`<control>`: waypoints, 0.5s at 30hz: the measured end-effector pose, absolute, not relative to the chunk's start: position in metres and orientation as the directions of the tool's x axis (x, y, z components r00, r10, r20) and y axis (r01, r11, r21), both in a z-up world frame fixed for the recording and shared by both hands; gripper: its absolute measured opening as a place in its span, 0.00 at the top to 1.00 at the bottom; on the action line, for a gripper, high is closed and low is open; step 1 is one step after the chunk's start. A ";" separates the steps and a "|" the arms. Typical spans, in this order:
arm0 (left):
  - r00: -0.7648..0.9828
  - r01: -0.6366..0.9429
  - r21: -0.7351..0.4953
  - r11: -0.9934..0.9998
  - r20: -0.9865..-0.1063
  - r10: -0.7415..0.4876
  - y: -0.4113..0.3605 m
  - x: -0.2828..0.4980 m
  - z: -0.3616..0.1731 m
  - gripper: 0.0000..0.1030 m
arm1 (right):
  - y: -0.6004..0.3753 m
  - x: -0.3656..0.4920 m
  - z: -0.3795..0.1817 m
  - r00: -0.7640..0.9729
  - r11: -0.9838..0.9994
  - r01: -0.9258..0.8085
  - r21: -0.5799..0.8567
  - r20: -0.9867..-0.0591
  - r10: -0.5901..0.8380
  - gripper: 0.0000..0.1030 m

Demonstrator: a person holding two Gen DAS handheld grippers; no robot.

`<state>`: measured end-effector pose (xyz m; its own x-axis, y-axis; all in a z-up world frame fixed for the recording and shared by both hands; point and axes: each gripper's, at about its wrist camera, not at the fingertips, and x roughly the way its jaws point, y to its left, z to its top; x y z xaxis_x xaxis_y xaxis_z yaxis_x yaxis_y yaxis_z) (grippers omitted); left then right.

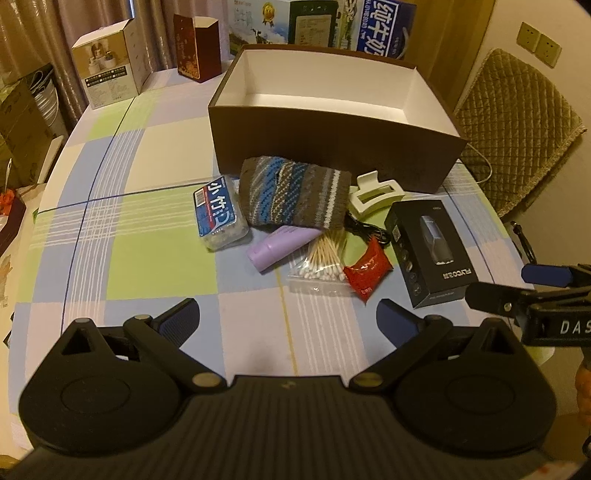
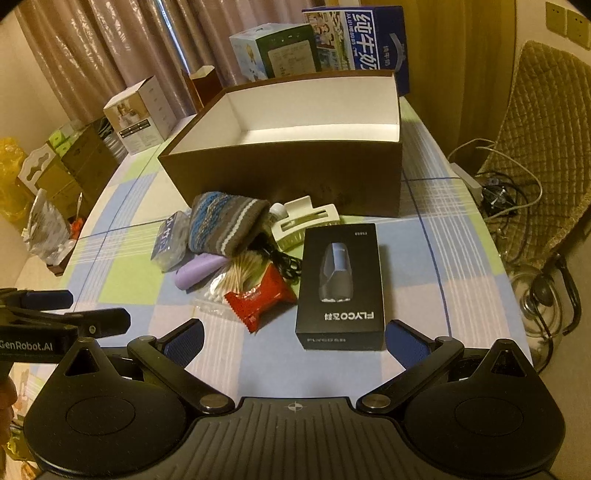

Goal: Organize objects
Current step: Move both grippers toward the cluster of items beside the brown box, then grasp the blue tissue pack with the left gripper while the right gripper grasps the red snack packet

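An empty brown box [image 1: 332, 147] with a white inside stands at the back of the table; it also shows in the right wrist view [image 2: 288, 177]. In front of it lie a striped knit pouch [image 1: 293, 195], a floss pick box [image 1: 218, 214], a purple tube [image 1: 277, 247], a bag of cotton swabs [image 1: 321, 266], a red packet [image 1: 367, 271], a cream hair claw [image 1: 373, 195] and a black FLYCO box [image 1: 430, 251] [image 2: 341, 288]. My left gripper [image 1: 288, 321] is open and empty, short of the pile. My right gripper [image 2: 293, 343] is open and empty, just before the FLYCO box.
Cartons stand at the back: a white one [image 1: 110, 66], a dark red one [image 1: 197, 46], milk boxes [image 1: 369, 26]. A black cable [image 1: 365, 229] lies under the pile. A padded chair [image 1: 517, 122] stands to the right. The checked tablecloth [image 1: 147, 258] covers the table.
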<state>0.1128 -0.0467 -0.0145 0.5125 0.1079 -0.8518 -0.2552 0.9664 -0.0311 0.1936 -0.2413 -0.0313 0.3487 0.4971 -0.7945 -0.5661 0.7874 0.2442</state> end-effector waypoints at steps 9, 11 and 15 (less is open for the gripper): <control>0.480 -0.262 -0.002 0.965 -0.868 0.129 -0.027 0.124 -0.024 0.02 | -0.223 0.208 -0.044 0.345 0.797 -0.543 0.264 -0.796 0.498 0.02; 0.476 -0.255 0.009 0.967 -0.869 0.134 -0.020 0.127 -0.026 0.02 | -0.218 0.212 -0.047 0.347 0.809 -0.520 0.276 -0.796 0.495 0.02; 0.468 -0.244 0.022 0.969 -0.873 0.138 -0.003 0.137 -0.031 0.02 | -0.209 0.219 -0.052 0.354 0.830 -0.466 0.306 -0.796 0.492 0.02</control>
<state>0.1369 -0.0028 -0.0306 0.4676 0.1375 -0.8732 -0.2444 0.9694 0.0218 0.2189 -0.2092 -0.0521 0.3537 0.4917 -0.7957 -0.4658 0.8303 0.3061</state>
